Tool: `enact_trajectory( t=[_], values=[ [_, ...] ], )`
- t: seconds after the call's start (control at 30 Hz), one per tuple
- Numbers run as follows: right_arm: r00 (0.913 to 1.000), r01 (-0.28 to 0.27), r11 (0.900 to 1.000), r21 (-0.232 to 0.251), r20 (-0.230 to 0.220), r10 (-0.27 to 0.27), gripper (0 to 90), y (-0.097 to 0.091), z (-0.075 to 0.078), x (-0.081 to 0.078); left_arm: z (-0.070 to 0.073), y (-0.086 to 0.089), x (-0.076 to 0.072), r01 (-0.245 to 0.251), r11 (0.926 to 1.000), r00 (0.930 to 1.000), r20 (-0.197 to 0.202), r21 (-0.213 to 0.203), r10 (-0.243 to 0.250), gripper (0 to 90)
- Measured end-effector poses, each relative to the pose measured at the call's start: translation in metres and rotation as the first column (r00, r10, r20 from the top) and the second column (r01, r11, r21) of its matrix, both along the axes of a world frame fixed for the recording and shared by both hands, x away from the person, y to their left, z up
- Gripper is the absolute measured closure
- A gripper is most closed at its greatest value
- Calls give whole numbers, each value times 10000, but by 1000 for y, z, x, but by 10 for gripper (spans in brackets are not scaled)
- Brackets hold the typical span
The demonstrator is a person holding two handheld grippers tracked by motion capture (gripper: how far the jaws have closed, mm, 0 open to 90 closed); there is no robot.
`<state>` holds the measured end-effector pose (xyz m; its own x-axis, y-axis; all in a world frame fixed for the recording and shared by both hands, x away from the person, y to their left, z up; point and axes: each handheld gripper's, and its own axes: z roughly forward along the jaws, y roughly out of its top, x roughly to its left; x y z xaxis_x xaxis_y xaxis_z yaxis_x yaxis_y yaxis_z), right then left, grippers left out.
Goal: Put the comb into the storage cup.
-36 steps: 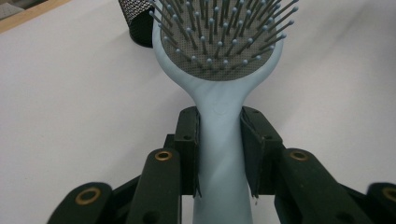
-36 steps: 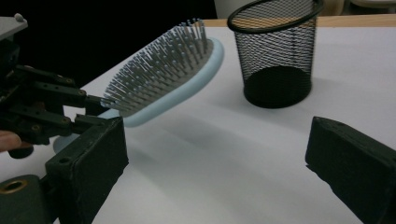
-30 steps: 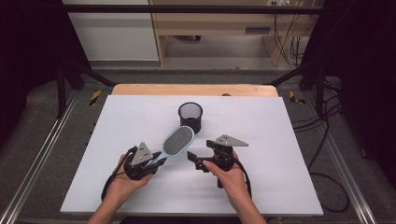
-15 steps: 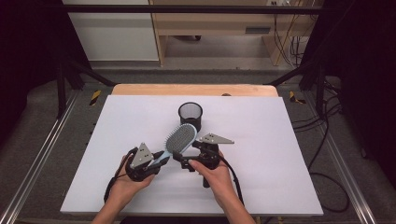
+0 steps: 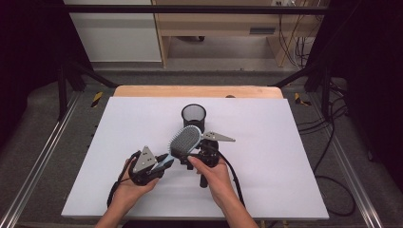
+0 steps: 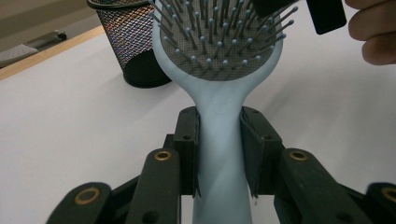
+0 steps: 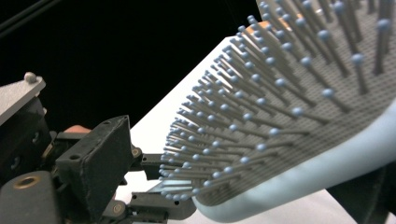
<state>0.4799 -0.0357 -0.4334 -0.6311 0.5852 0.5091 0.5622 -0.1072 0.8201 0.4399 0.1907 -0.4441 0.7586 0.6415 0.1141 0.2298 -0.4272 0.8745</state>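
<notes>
L gripper [image 5: 164, 163] is clamping the light-blue hairbrush [image 5: 184, 141] by its handle, holding it w/ bristles up over the white table [image 5: 285, 142]. R gripper [image 5: 186, 159] is sitting w/ jaws parted around the brush head; contact unclear. Black mesh cup [image 5: 194, 116] is standing just behind.

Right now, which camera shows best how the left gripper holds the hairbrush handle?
The left gripper view: its jaws clamp both sides of the light blue hairbrush handle. The high view shows the left gripper small. The right gripper view shows bristles close up.
</notes>
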Motion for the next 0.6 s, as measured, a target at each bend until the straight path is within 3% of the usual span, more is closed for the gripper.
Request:
enact_trajectory(
  t=[0.17, 0.6],
  values=[
    [9997, 106, 9998, 184, -236, -102, 122, -1, -1, 2, 1, -1, -2, 69, 9999, 9999, 103, -93, -68, 694],
    [9988, 127, 9981, 606, -480, -98, 334, -3, 0, 5, 0, 1, -1, 4, 9996, 9999, 122, -284, -1, 694]
  ],
)
